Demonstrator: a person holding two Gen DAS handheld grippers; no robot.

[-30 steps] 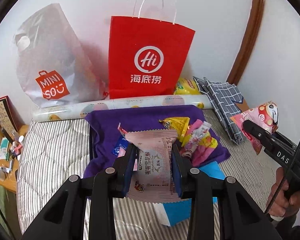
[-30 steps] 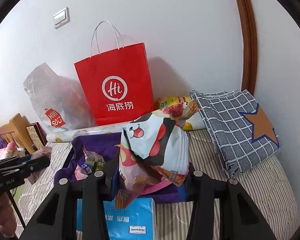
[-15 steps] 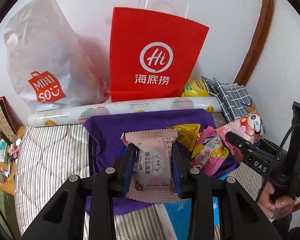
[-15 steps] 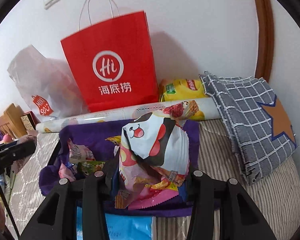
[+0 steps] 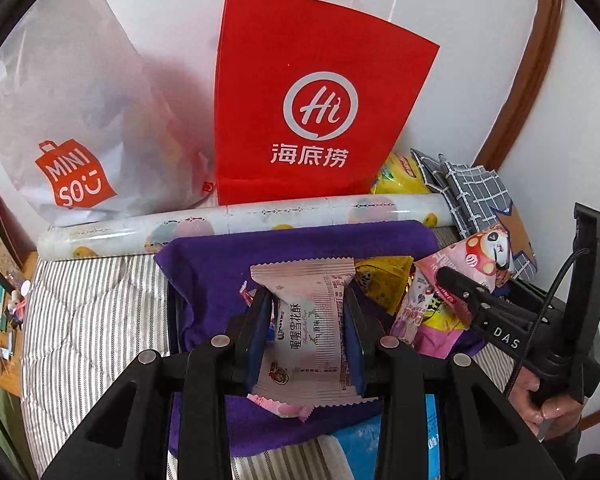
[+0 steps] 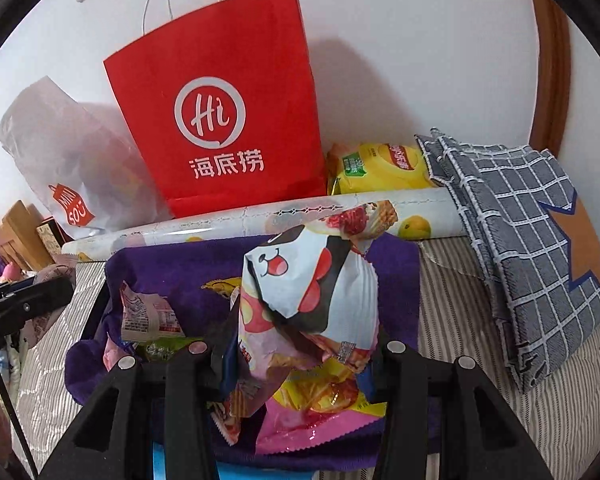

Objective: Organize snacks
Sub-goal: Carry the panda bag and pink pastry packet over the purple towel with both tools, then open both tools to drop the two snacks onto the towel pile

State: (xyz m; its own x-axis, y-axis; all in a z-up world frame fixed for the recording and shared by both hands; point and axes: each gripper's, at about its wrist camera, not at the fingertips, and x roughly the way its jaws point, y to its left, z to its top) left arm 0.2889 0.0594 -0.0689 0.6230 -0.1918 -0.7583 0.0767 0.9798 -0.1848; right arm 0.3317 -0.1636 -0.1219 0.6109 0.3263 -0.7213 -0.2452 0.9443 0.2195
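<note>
The left gripper (image 5: 306,322) jaws pinch a pink wafer packet (image 5: 306,320) across its middle, above the purple cloth (image 5: 260,248). The right gripper (image 6: 300,344) jaws squeeze 1 crumpled panda snack bag (image 6: 312,296) over that cloth; both look light, crinkly, slippery, likely crushable.

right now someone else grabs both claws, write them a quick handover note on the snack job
Left claw: shut on a pink packet, held above the purple cloth.
Right claw: shut on a crumpled panda bag, also over the cloth.
More loose snacks lie on the cloth. Red bag stands upright behind the paper roll, with a yellow chip bag beside it.
Done: two snacks picked up. Left: place both, then sort the rest, probably into the red bag.
</note>
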